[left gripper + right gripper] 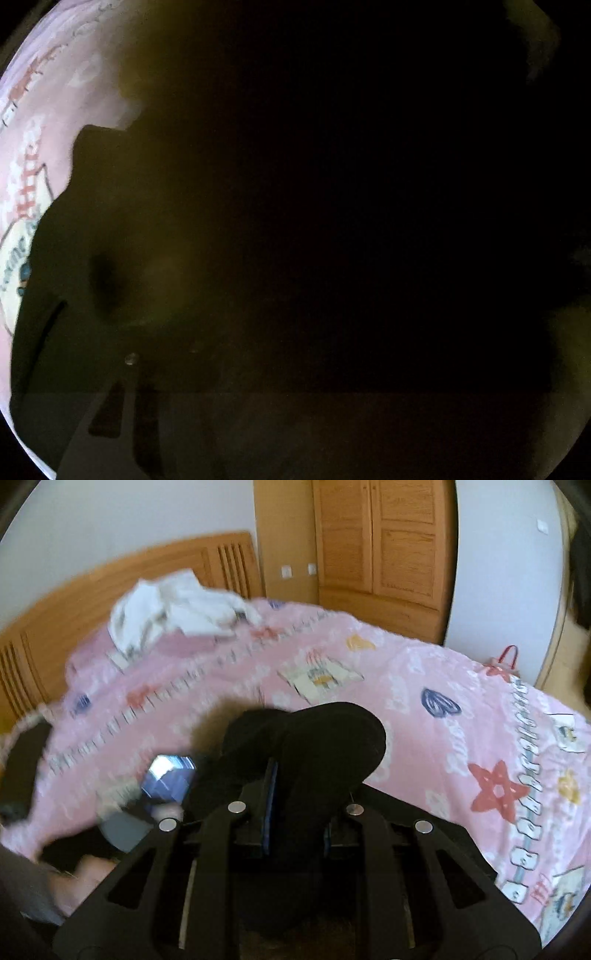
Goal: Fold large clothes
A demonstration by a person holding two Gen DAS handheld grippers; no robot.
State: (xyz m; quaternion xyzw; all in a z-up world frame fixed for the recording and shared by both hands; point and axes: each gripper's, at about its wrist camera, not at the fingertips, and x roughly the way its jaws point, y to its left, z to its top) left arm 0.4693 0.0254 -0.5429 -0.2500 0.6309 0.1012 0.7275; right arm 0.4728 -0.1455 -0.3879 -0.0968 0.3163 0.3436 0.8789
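Pale walls and honey-coloured wood frame the scene in the right wrist view: a panelled wardrobe (384, 554) stands in the corner and a slatted wooden headboard (122, 587) curves along the far side of the bed. Over the bed lies a soft pink bedspread (424, 709) printed with red stars, blue hearts, small houses and bands of lettering. A crumpled white garment (177, 613) sits in a loose heap near the headboard.

Closest to the camera, the right hand-held gripper (295, 775) shows its black angular frame with round silver pins. Its two fingers stand close together, clamped on a thick fold of the black garment (314, 738), whose matte, rounded bulge rises above the fingertips and hides most of them. A thin blue pad edge shows along one finger beside the cloth. The garment is lifted just off the bedspread at this spot. To the left a glossy dark panel (170, 779) reflects window light, near a person's blurred hand (88, 878) and grey sleeve at the lower left.

From the left wrist almost everything is dark: olive-brown to black cloth lies right over the lens, and only a sliver of the pink bedspread (55, 92) with its printed pattern shows at the left edge. The dim outline of the left hand-held gripper (125, 406) can be made out low in the picture, but whether its fingers are apart or gripping cloth cannot be told.
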